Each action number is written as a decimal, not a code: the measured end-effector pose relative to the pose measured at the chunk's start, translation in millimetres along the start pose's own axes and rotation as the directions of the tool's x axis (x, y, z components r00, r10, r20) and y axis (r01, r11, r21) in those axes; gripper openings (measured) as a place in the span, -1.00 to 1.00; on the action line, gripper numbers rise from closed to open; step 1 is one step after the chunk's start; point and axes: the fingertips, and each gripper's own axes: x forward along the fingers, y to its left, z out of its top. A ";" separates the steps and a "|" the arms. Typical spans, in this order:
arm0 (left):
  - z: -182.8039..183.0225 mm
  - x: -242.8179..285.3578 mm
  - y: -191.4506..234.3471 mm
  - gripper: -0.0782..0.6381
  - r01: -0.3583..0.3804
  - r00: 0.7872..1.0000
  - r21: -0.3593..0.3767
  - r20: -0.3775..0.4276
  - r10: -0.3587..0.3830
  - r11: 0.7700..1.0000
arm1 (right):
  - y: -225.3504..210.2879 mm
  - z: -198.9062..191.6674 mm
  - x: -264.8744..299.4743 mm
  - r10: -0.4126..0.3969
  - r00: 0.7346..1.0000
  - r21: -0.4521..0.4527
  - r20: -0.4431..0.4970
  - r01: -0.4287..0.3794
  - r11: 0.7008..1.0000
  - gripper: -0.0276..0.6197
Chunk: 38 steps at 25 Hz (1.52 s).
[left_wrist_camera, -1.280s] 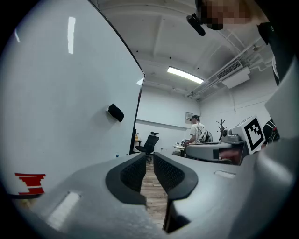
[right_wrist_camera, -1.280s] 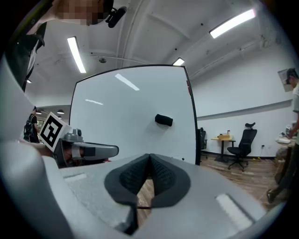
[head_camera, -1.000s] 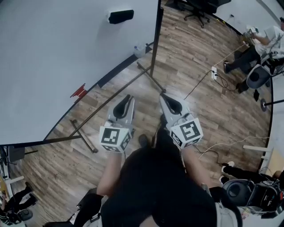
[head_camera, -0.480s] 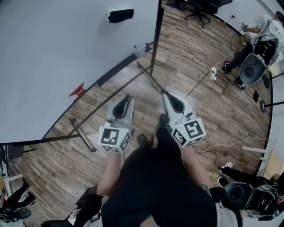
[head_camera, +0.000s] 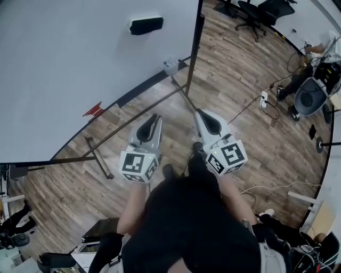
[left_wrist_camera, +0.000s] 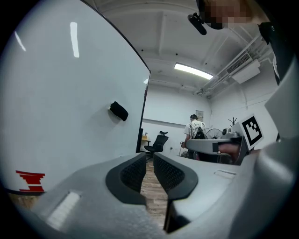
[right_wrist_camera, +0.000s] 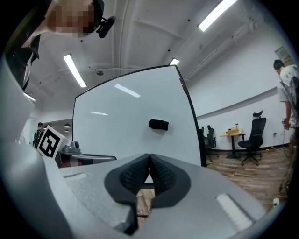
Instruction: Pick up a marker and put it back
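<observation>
No marker shows clearly in any view. A large whiteboard [head_camera: 80, 69] fills the upper left of the head view, with a black eraser [head_camera: 146, 25] stuck on it and a red mark [head_camera: 95, 110] near its lower edge. A small pale object [head_camera: 170, 65] sits at the board's bottom rim; I cannot tell what it is. My left gripper [head_camera: 155, 116] hangs above the wood floor, its jaws a narrow slit apart and empty. My right gripper [head_camera: 197, 112] is beside it, shut on nothing. The eraser [left_wrist_camera: 118, 111] also appears in the left gripper view, and the eraser [right_wrist_camera: 159, 124] in the right gripper view.
The board's black stand legs [head_camera: 98, 157] and upright post [head_camera: 195, 53] cross the floor ahead of me. A power strip with a cable [head_camera: 264, 98] lies to the right. Office chairs [head_camera: 261, 10] stand at the back. A seated person [head_camera: 314, 80] is far right.
The head view has shifted slightly, so the board and floor sit lower and further right in the frame. Both grippers stay at about the same spot. The person at far right has moved.
</observation>
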 end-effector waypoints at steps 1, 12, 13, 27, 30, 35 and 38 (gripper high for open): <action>2.2 7.6 -1.9 -0.62 -0.008 1.000 0.001 0.002 0.008 1.000 | -7.7 3.0 2.5 0.013 1.000 0.002 0.003 -0.013 1.000 -0.91; 19.8 90.2 -33.9 -0.62 -0.078 0.997 0.020 0.009 0.078 0.997 | -94.7 26.1 23.4 0.127 0.992 0.027 0.016 -0.127 0.991 -0.91; 19.7 95.5 -34.7 -0.62 -0.090 0.996 0.020 0.007 0.089 0.996 | -99.7 25.4 25.9 0.140 0.990 0.029 0.010 -0.141 0.990 -0.91; 8.7 159.0 -39.6 -0.61 -0.244 0.970 -0.007 -0.026 0.243 0.970 | -159.9 22.5 61.5 0.304 0.951 0.035 -0.056 -0.303 0.952 -0.91; 4.1 164.6 -35.1 -0.61 -0.264 0.964 -0.008 -0.041 0.263 0.964 | -163.7 17.3 70.8 0.326 0.942 0.044 -0.075 -0.324 0.945 -0.91; -9.2 173.8 -12.4 -0.61 -0.256 0.963 -0.005 -0.084 0.255 0.967 | -159.0 10.9 93.6 0.326 0.940 0.055 -0.096 -0.322 0.945 -0.91; -18.0 184.8 6.6 -0.59 -0.227 0.969 0.001 -0.102 0.226 0.974 | -154.3 4.3 108.5 0.303 0.946 0.048 -0.116 -0.300 0.953 -0.91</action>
